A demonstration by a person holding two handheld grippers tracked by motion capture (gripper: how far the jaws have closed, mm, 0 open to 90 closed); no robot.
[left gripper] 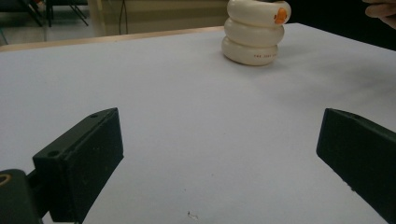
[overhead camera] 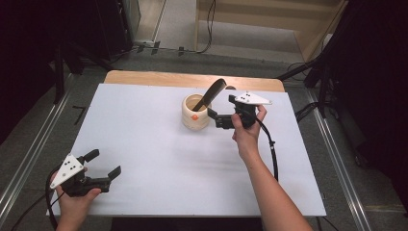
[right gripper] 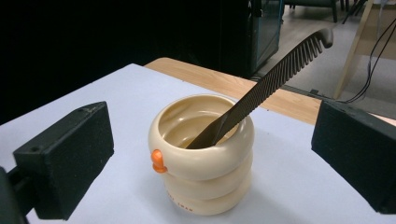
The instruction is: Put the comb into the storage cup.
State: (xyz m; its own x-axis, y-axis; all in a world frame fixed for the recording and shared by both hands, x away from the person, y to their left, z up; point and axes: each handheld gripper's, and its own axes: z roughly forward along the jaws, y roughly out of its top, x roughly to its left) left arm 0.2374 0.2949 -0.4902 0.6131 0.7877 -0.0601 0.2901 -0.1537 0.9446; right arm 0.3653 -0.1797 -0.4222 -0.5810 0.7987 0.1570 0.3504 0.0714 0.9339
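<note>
Left gripper [overhead camera: 102,163] sits low at the near-left, jaws spread wide, hand [overhead camera: 72,195] wrapped round it. Right gripper [overhead camera: 211,114], arm stretched forward, jaws apparently open too.

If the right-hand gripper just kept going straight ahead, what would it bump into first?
Most likely the cream ringed cup, straight ahead of the open right gripper; the black comb leans out of it.

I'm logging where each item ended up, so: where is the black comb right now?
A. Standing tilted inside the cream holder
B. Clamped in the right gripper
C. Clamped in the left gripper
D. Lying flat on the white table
A: the black comb leans against the rim of the cream holder with its lower end inside, while the right gripper stands open before it and the left gripper is open too.
</note>
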